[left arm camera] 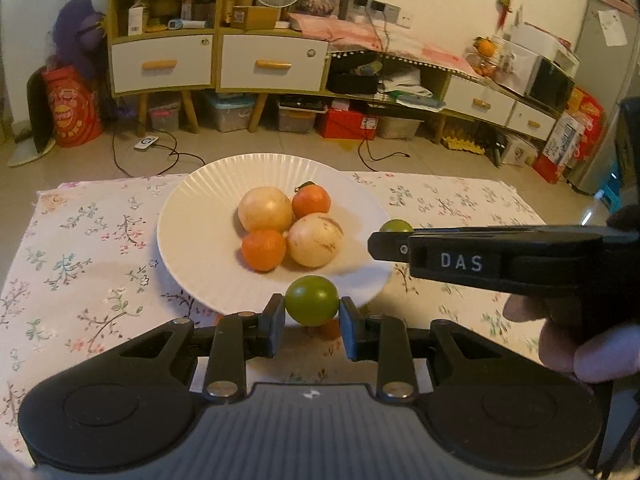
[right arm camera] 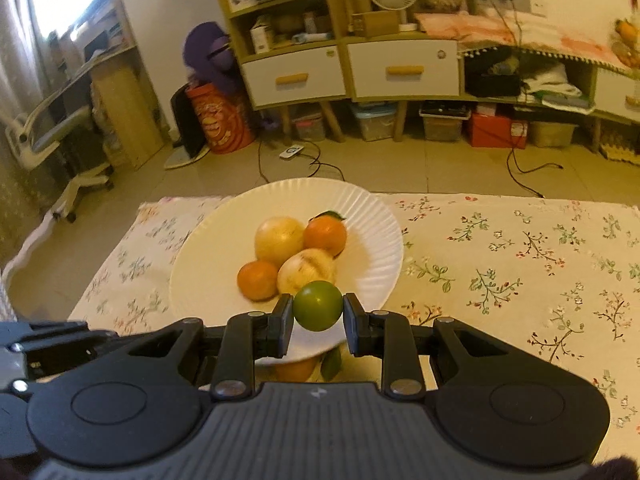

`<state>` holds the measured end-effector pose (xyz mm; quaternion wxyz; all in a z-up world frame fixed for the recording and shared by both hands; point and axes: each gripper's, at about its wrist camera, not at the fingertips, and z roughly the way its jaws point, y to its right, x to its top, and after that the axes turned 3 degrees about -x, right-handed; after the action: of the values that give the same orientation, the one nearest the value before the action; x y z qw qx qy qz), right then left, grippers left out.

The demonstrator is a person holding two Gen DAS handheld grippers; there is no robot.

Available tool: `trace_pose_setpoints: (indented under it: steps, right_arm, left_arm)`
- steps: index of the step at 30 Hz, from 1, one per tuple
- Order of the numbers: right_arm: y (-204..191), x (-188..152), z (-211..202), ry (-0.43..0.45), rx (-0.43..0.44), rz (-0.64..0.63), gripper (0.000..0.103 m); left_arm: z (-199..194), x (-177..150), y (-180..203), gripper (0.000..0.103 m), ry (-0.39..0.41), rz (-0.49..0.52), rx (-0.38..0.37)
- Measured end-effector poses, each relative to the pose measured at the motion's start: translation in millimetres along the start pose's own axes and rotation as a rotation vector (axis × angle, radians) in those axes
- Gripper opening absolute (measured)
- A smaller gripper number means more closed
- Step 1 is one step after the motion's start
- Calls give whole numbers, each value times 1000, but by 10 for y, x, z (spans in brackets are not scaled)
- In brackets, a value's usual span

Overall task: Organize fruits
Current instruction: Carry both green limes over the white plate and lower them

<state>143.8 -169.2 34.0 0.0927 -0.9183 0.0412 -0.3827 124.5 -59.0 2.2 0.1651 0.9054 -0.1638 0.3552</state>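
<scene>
A white fluted plate (left arm camera: 192, 232) (right arm camera: 372, 248) on the floral tablecloth holds two pale yellow fruits (left arm camera: 265, 208) (left arm camera: 316, 240) and two oranges (left arm camera: 311, 200) (left arm camera: 263, 250). My left gripper (left arm camera: 312, 312) is shut on a small green fruit (left arm camera: 312, 305) above the plate's near rim. My right gripper (right arm camera: 318, 312) is shut on a second green fruit (right arm camera: 318, 306), also over the near rim. In the left wrist view the right gripper (left arm camera: 384, 240) comes in from the right, its green fruit (left arm camera: 396, 225) peeking over it. Another orange (right arm camera: 296, 370) lies on the cloth under the grippers.
The floral tablecloth (right arm camera: 520, 264) stretches to the right of the plate. A hand (left arm camera: 568, 344) holds the right gripper's handle. Beyond the table's far edge are bare floor with cables, shelves with drawers (left arm camera: 272, 62), and storage boxes.
</scene>
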Motion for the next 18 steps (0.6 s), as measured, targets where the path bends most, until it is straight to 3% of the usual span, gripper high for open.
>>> trace_pose_setpoints:
  steps: [18]
  right_arm:
    - [193, 139, 346, -7, -16, 50, 24]
  left_arm:
    - [364, 100, -126, 11, -48, -83, 0]
